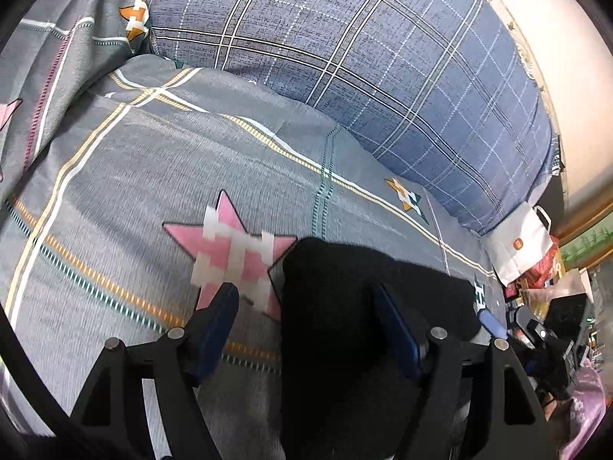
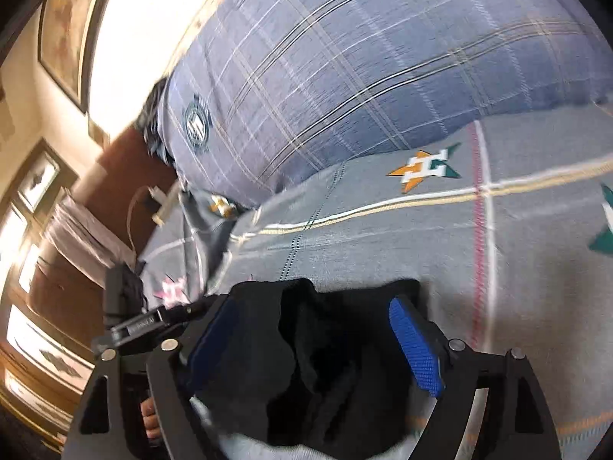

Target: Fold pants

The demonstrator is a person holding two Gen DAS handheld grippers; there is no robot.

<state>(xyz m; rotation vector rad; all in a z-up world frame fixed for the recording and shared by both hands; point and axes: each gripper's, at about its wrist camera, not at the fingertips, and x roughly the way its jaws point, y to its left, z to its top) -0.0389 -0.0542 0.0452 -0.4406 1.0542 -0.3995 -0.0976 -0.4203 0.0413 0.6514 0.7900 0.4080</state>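
Note:
The black pants (image 1: 345, 326) lie folded on the grey star-patterned bedsheet (image 1: 134, 176). My left gripper (image 1: 306, 306) is open above them; its left finger stands over a pink star, its right finger over the black cloth. In the right wrist view the pants (image 2: 306, 345) lie bunched between the open blue-padded fingers of my right gripper (image 2: 314, 318), with nothing clamped. The other gripper (image 2: 130, 326) shows at the left there.
A blue plaid quilt (image 1: 364, 57) is heaped along the back of the bed and also shows in the right wrist view (image 2: 364, 57). A white bag (image 1: 517, 245) and clutter stand off the bed's right end. A charger cable (image 2: 153, 203) lies near the wooden headboard.

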